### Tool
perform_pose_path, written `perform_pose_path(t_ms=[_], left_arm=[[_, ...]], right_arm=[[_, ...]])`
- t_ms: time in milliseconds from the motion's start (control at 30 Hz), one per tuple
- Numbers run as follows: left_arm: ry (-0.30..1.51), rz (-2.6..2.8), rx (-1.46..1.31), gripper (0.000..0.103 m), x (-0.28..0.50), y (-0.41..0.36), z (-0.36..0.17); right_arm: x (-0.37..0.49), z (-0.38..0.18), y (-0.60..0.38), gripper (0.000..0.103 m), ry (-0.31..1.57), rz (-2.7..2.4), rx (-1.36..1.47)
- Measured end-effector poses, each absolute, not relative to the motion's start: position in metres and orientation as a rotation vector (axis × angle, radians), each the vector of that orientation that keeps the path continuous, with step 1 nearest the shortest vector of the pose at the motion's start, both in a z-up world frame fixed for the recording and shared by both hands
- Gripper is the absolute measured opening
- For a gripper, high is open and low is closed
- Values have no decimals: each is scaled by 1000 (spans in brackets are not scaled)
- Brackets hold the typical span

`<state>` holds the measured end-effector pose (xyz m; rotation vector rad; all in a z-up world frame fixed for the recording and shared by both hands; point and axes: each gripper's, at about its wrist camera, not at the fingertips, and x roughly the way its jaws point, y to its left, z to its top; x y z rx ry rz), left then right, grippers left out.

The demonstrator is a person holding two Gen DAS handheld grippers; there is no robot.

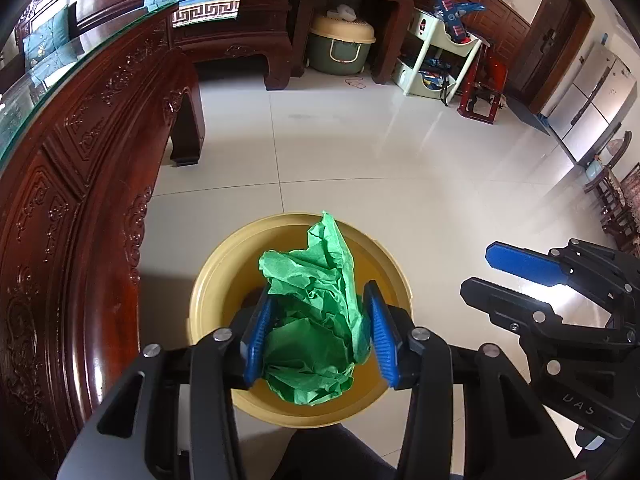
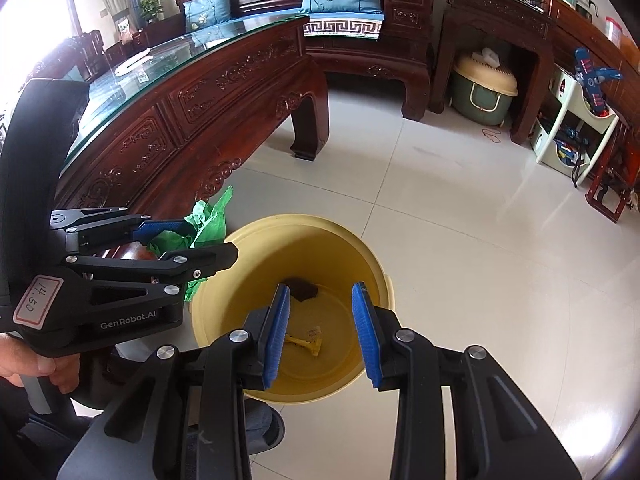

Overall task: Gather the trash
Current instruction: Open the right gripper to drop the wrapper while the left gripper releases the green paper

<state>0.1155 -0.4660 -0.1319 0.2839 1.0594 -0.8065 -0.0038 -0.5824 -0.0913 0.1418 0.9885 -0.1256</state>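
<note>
A crumpled green paper [image 1: 316, 320] is pinched between the blue pads of the left tongs [image 1: 316, 336], and it is held just above the yellow bin [image 1: 224, 264]. From the left wrist view, the paper is seen bulging past the pads, with one tip poking forward over the bin's far rim. In the right wrist view, the same paper [image 2: 208, 224] is seen at the bin's left edge, clamped in the left tongs [image 2: 188, 240], near the carved wooden table [image 2: 208, 112].

The right tongs [image 2: 320, 332] are held spread, with nothing between the pads, and are poised over the bin's [image 2: 384, 276] open mouth. In the left wrist view, they [image 1: 508, 276] are seen to the right of the bin, parted and apart from the paper.

Inside the bin, a dark scrap [image 2: 302, 290] is seen against the far wall and a small yellowish wrapper [image 2: 306, 346] on the bottom. The bin stands on the pale tiled floor [image 2: 460, 240] beside the table.
</note>
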Motion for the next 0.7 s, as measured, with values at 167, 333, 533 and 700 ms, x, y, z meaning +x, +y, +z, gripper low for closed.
perform_pose_path(t_ms=[167, 333, 533, 700], left_arm=[[1067, -810, 292, 52, 116, -472, -133], [1044, -778, 299, 82, 115, -471, -131], [1040, -768, 310, 85, 118, -467, -130], [1057, -769, 311, 85, 121, -467, -133]], right_arm=[[-5, -94, -587, 33, 992, -135, 148], [-5, -97, -587, 33, 996, -132, 151], [-2, -99, -586, 33, 1004, -124, 143], [-1, -101, -583, 33, 1011, -113, 136]])
